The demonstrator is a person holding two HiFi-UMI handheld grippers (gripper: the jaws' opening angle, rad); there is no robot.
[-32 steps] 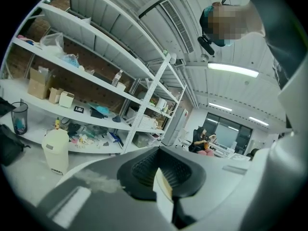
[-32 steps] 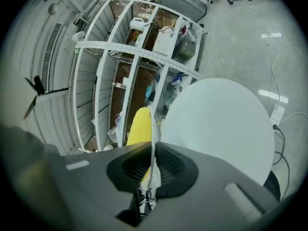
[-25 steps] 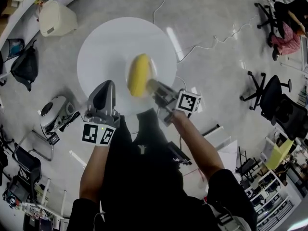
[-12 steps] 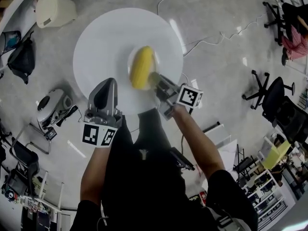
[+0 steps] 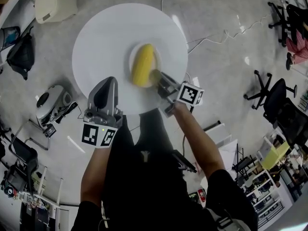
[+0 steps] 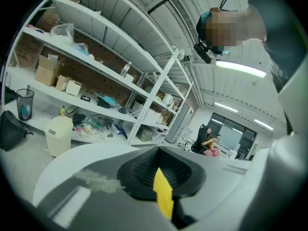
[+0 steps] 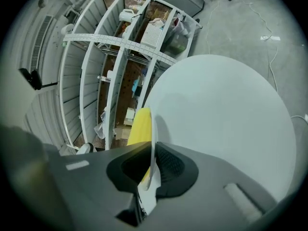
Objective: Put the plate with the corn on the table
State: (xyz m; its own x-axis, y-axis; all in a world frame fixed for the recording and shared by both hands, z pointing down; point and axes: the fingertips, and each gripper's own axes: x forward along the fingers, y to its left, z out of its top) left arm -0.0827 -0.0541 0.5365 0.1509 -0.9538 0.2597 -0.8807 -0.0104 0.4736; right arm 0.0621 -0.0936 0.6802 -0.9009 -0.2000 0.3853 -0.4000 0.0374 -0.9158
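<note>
Right gripper [image 5: 156, 76] jaws clamp plate [image 5: 157, 60]; corn [image 5: 143, 65] points lengthwise away; left gripper [image 5: 106, 85] jaws together.

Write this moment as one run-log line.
right gripper: shut on plate rim | plate: carries corn, over round white table, contact unclear | left gripper: jaws together, off the plate

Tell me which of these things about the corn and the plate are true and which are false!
1. The right gripper pinches the rim of the plate. True.
2. The corn lies on the plate. True.
3. The table is square. False: it is round.
4. The left gripper holds the corn. False: its jaws are together, away from the corn.
5. The corn is green. False: it is yellow.
</note>
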